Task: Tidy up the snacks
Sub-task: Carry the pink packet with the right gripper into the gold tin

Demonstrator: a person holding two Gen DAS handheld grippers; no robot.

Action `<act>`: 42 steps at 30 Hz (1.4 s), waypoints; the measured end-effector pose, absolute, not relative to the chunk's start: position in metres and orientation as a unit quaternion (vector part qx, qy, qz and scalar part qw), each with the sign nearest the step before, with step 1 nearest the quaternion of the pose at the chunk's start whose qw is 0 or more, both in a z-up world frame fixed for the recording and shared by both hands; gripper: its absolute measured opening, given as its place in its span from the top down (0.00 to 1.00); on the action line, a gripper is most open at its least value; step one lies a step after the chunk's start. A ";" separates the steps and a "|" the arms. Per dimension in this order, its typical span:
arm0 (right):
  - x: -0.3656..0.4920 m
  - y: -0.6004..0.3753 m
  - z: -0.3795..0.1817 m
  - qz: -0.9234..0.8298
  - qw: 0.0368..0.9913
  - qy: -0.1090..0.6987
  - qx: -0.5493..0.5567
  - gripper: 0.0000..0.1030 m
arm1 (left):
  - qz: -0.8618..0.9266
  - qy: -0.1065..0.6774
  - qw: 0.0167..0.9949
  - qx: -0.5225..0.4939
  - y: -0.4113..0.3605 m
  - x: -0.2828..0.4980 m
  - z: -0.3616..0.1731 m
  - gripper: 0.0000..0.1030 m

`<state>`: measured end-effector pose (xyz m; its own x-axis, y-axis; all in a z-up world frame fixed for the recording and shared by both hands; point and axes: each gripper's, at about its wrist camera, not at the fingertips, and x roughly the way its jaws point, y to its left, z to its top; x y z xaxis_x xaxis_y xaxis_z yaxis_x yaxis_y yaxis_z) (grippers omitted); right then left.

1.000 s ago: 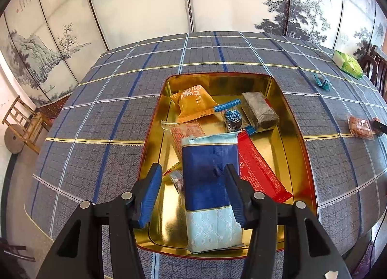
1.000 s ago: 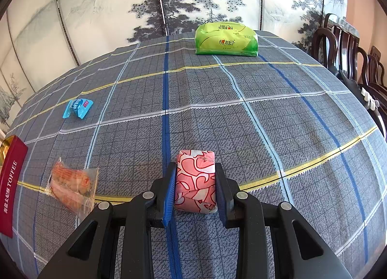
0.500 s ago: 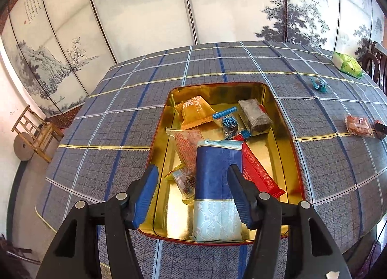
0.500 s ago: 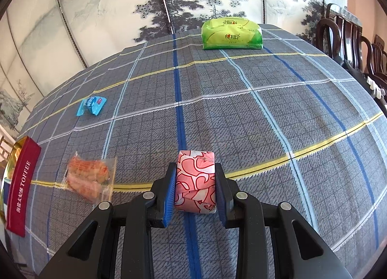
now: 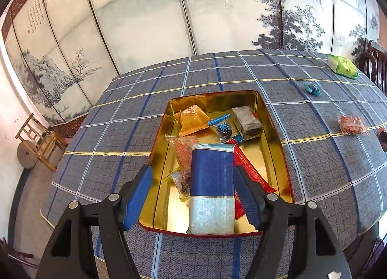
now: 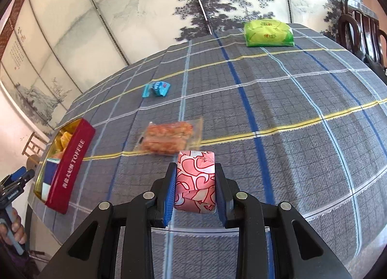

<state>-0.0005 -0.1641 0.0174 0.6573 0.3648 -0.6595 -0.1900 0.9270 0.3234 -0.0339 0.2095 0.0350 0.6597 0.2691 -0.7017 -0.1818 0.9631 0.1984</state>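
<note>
Left gripper [image 5: 192, 196]: jaws spread wide, holding nothing, poised above near end of gold-lined tin [image 5: 273, 119] w/ red outer wall marked TOFFEE. Blue-and-white packet [image 5: 211, 189] lies in tin between the jaws, not touched by the left-hand pad; right-hand pad close beside it, contact unclear. Also in tin: orange packet [image 5: 192, 119], small dark round sweet w/ blue wrapper ends [image 5: 223, 129], dark brown block [image 5: 248, 123], long red bar [image 5: 251, 175], clear packet w/ red print [image 5: 183, 148].

Right gripper [image 6: 194, 185]: clenched on pink-and-white patterned packet [image 6: 196, 182], pads pressed to both sides, held clear above bench [image 6: 302, 109] (grey plaid cloth).

Loose on bench: clear-wrapped orange snack [image 6: 169, 138] just beyond held packet; small blue candy [image 6: 156, 89] farther back; green pack [image 6: 268, 33] near far edge. Tin sits well left of right gripper, at bench edge.
</note>
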 end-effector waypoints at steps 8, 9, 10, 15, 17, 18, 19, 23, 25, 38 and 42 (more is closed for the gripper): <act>-0.016 -0.102 0.050 0.215 0.902 0.365 0.081 0.71 | 0.126 0.392 0.910 0.043 0.221 -0.043 0.032 0.33; -0.017 -0.095 0.053 0.223 0.901 0.363 0.078 0.71 | 0.127 0.392 0.910 0.041 0.223 -0.044 0.031 0.33; -0.020 -0.087 0.056 0.228 0.901 0.361 0.073 0.71 | 0.128 0.392 0.910 0.040 0.224 -0.045 0.031 0.33; -0.027 -0.054 0.067 0.258 0.897 0.355 0.050 0.71 | 0.129 0.391 0.911 0.032 0.232 -0.051 0.030 0.33; -0.026 -0.040 0.070 0.271 0.893 0.357 0.044 0.71 | 0.132 0.389 0.911 0.028 0.235 -0.053 0.031 0.33; -0.026 -0.033 0.071 0.279 0.890 0.357 0.041 0.71 | 0.135 0.388 0.911 0.025 0.237 -0.054 0.032 0.32; -0.026 -0.024 0.073 0.287 0.888 0.357 0.037 0.71 | 0.139 0.387 0.911 0.023 0.239 -0.055 0.032 0.29; -0.022 0.012 0.078 0.320 0.877 0.359 0.022 0.71 | 0.153 0.385 0.910 0.014 0.251 -0.058 0.032 0.25; -0.019 0.031 0.080 0.337 0.870 0.361 0.015 0.71 | 0.156 0.387 0.909 0.013 0.256 -0.059 0.032 0.25; 0.021 0.133 0.072 0.394 0.829 0.396 -0.013 0.71 | 0.169 0.388 0.905 0.026 0.272 -0.059 0.029 0.24; 0.037 0.154 0.068 0.396 0.822 0.410 -0.017 0.71 | 0.168 0.388 0.906 0.027 0.273 -0.059 0.029 0.23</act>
